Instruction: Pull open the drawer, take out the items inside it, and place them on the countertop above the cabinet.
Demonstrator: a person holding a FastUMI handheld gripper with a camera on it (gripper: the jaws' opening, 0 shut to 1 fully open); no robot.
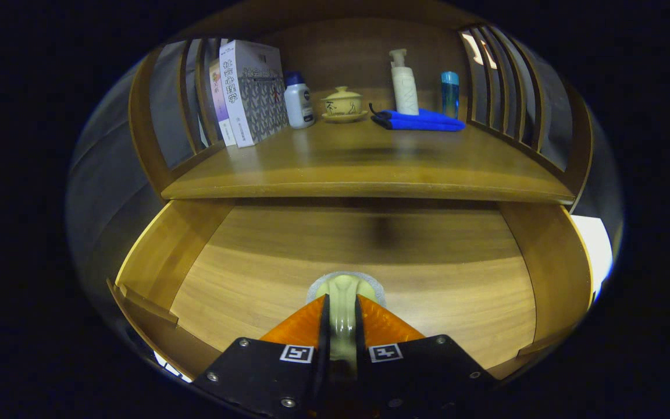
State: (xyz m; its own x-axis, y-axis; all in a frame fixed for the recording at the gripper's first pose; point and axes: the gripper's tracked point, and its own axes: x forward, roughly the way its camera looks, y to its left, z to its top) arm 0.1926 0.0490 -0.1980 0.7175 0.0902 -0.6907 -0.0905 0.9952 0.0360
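The wooden drawer [428,262] is pulled wide open below the countertop [364,166]. Its bare floor stretches ahead of the fingers and to both sides. My gripper [342,301] hangs over the drawer's near part, shut on a pale cream item with a rounded grey rim [344,286]. The item sticks out just past the fingertips, and its lower part is hidden between the fingers. I cannot tell whether it touches the drawer floor.
At the back of the countertop stand books [250,93], a white bottle with a blue cap [298,103], a lidded cup on a saucer [343,103], a folded blue cloth [419,121], a pump bottle [404,84] and a blue bottle [450,93]. Slatted wooden rails [509,99] close both sides.
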